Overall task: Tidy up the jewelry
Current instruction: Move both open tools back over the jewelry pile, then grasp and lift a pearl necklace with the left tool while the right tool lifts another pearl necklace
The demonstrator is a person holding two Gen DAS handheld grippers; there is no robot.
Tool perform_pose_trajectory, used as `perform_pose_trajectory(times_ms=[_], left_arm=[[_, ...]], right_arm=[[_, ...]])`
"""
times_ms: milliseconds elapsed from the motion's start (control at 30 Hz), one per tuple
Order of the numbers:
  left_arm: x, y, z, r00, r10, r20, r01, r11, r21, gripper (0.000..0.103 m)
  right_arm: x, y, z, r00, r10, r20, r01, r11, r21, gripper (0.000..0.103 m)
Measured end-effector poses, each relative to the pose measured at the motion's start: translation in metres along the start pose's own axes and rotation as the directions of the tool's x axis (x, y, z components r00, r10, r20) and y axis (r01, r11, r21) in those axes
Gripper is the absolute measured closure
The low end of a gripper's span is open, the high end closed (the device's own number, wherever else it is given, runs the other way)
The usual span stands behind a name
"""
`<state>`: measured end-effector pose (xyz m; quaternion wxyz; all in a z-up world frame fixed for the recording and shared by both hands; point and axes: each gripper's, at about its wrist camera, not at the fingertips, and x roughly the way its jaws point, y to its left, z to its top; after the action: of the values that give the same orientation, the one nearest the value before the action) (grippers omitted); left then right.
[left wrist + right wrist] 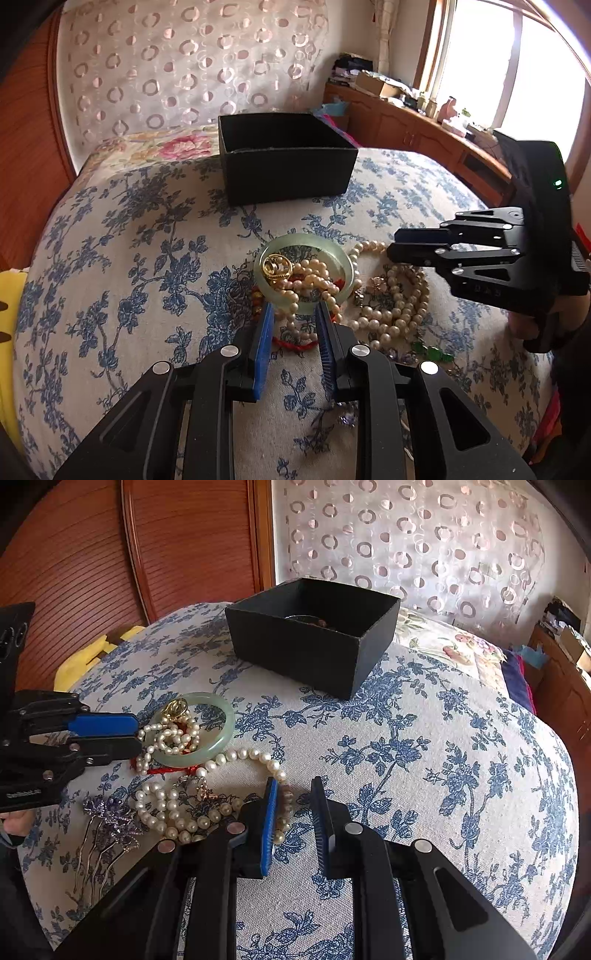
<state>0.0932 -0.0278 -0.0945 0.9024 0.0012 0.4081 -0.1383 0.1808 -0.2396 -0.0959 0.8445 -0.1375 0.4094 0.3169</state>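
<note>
Both tools hang released over the bed: left tool [295, 314] at the bangle [343, 264] and pearls [177, 812] (tangled), right tool [293, 786] beside them; box [284, 158] beyond.

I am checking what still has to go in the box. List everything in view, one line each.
box: one, black, open, far side of the bedspread, something dark inside.
bangle: one, pale green, on the bedspread, beside the left fingers.
gold rings: a small cluster, inside the bangle.
pearl strands: several, cream, tangled through and beside the bangle.
red cord: one, under the pearls.
hair comb: one, purple stones, near edge.
green beads: a few, beside the pearls.
bedspread: one, blue floral.
left gripper: fingers apart, over the pearls.
right gripper: fingers apart, holding nothing.
</note>
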Motion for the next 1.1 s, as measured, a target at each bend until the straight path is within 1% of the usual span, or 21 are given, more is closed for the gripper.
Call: perform_pose_trajectory(times_ms=[300, 400, 433, 533, 633, 667, 700, 833, 1100], left_arm=[[0.004, 0.002, 0.000, 1.000, -0.014, -0.005, 0.014, 1.000, -0.008, 0.081], [0.005, 0.002, 0.000, 1.000, -0.018, -0.005, 0.018, 1.000, -0.010, 0.083], [0.006, 0.002, 0.001, 1.000, -0.015, -0.006, 0.015, 1.000, -0.009, 0.084], [0.008, 0.002, 0.000, 1.000, -0.011, -0.015, 0.011, 1.000, -0.004, 0.092], [0.010, 0.002, 0.000, 1.000, -0.009, -0.021, 0.008, 1.000, -0.002, 0.095], [0.010, 0.002, -0.001, 1.000, -0.009, -0.021, 0.009, 1.000, 0.000, 0.099], [0.009, 0.001, -0.001, 1.000, -0.006, -0.019, 0.006, 1.000, 0.006, 0.099], [0.000, -0.003, 0.002, 1.000, 0.000, 0.016, -0.001, 1.000, 0.018, 0.099], [-0.038, -0.014, 0.014, 0.993, -0.015, 0.115, 0.011, 0.999, 0.041, 0.099]], right_arm=[[0.000, 0.004, 0.000, 1.000, -0.021, 0.000, 0.021, 1.000, -0.017, 0.083], [0.001, 0.004, 0.000, 1.000, -0.021, 0.000, 0.021, 1.000, -0.017, 0.083], [0.001, 0.004, 0.000, 1.000, -0.021, 0.000, 0.021, 1.000, -0.017, 0.083], [0.001, 0.004, 0.000, 1.000, -0.021, 0.000, 0.021, 1.000, -0.017, 0.083], [0.001, 0.004, 0.000, 1.000, -0.020, 0.000, 0.020, 1.000, -0.016, 0.083], [0.000, 0.004, 0.000, 1.000, -0.020, 0.000, 0.020, 1.000, -0.016, 0.083], [0.000, 0.004, 0.000, 1.000, -0.020, 0.000, 0.020, 1.000, -0.016, 0.083], [0.000, 0.004, 0.000, 1.000, -0.020, 0.000, 0.020, 1.000, -0.016, 0.083], [0.000, 0.004, 0.000, 1.000, -0.020, 0.000, 0.020, 1.000, -0.016, 0.083]])
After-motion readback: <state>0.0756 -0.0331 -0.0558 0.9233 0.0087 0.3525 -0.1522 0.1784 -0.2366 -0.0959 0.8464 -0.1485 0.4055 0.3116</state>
